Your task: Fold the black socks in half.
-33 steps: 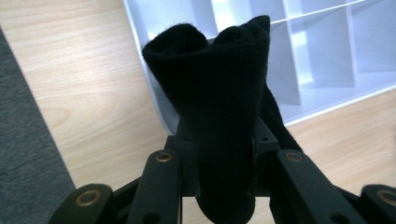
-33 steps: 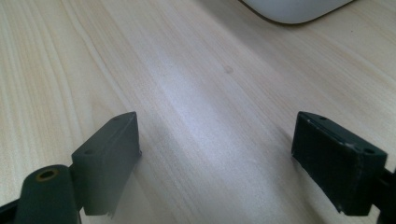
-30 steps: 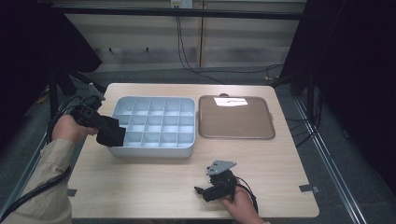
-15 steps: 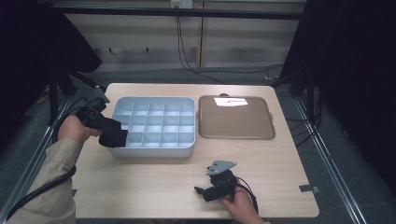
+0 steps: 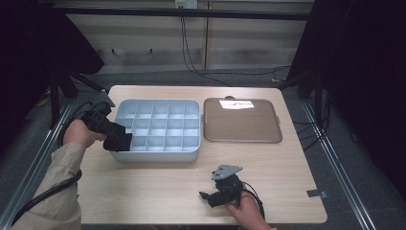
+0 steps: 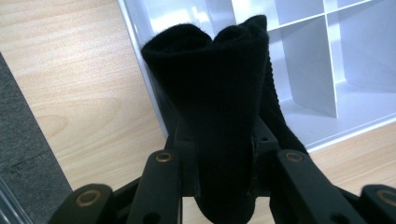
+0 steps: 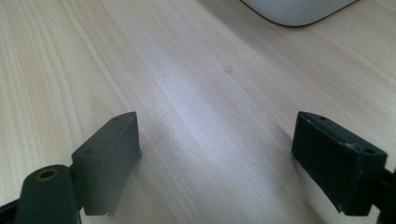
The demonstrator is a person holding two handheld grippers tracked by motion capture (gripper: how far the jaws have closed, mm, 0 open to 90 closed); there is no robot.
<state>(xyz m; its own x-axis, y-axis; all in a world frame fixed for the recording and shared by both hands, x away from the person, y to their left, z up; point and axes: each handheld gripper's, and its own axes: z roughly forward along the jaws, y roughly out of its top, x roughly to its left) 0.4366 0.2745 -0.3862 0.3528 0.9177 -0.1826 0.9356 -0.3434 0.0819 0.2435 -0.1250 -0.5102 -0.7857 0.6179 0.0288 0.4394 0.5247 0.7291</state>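
Observation:
A rolled black sock sits between the jaws of my left gripper, which is shut on it. The sock hangs over the front left corner of a pale blue divided organizer box, partly above the corner compartment and partly over the rim. My right gripper rests low over the bare wooden table near the front edge, its jaws wide open with nothing between them.
A brown tray with a white label lies to the right of the box. Cables trail from both grippers. Metal rails run along both sides of the table.
My left gripper has shifted slightly with the sock near the box's front left corner. The right gripper has stayed put.

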